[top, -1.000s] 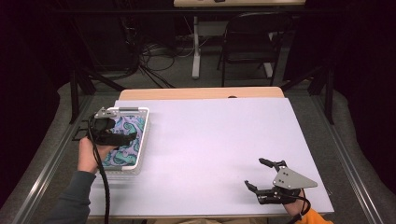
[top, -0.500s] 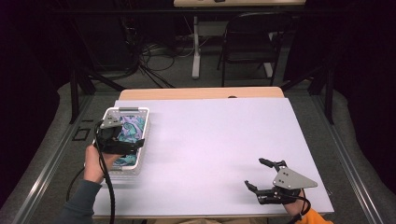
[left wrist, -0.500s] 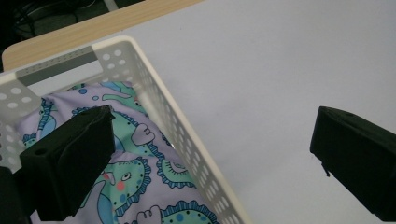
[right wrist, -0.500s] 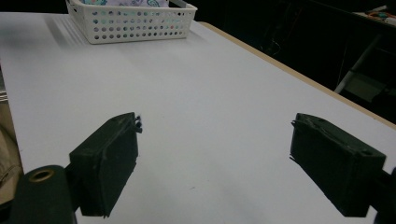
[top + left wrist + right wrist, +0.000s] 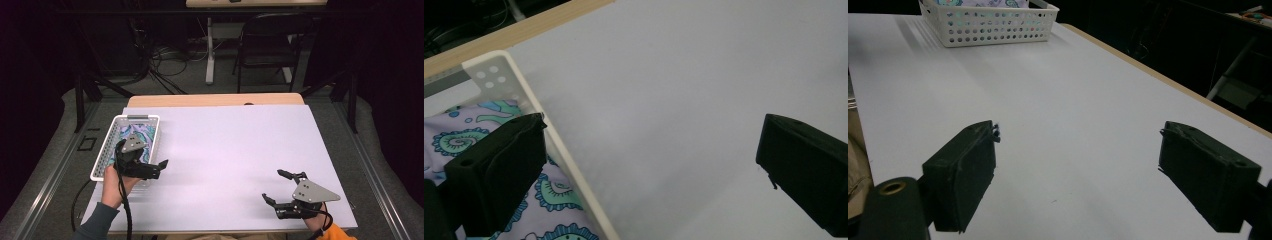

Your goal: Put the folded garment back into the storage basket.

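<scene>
Our left gripper (image 5: 150, 169), jaws apart, straddles the white basket's (image 5: 101, 155) rim; next, probably the patterned cloth (image 5: 454, 142) beneath.

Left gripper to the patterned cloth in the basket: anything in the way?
The basket's white side wall runs between the open jaws of the left gripper: one jaw hangs over the patterned cloth, the other over the bare table. Nothing lies on top of the cloth; the way down from above looks free.
</scene>
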`<state>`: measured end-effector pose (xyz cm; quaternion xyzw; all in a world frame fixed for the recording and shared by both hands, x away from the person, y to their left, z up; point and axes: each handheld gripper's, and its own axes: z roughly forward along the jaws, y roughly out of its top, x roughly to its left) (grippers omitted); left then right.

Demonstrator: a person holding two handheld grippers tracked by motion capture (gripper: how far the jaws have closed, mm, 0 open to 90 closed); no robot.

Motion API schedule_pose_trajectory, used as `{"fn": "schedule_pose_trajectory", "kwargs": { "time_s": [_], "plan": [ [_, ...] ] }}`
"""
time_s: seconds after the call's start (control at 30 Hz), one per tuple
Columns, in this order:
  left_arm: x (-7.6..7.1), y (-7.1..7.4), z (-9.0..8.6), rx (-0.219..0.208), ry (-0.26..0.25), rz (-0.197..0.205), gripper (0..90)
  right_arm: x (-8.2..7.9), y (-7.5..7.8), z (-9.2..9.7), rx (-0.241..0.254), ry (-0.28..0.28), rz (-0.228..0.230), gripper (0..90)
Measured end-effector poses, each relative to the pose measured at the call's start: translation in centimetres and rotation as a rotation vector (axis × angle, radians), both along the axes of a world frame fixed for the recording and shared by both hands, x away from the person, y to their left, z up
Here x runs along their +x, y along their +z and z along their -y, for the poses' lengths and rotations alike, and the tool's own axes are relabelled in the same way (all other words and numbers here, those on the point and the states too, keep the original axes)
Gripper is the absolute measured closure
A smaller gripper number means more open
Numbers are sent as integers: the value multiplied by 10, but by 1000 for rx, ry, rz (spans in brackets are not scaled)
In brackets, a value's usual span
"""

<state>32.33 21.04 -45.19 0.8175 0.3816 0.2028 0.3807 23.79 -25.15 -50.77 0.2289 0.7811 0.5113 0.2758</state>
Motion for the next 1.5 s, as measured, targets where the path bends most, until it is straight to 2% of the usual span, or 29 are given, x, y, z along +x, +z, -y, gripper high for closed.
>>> {"fn": "schedule_pose_trajectory", "kwargs": {
  "time_s": [0.2,0.53,0.93,1.1,1.5],
  "plan": [
    [-10,-6,9,-7,-19,17,0,0,0,0,0,-1,-1,145],
    [-23,-14,18,-13,-49,23,0,0,0,0,-1,-2,-1,145],
    [-33,-24,25,-15,-76,30,0,0,0,0,-2,1,0,145],
    [-37,-29,27,-30,-77,34,0,0,0,0,-1,1,1,145],
    [-44,-43,31,-33,-95,26,0,0,0,0,-4,-1,0,145]
  ]
}}
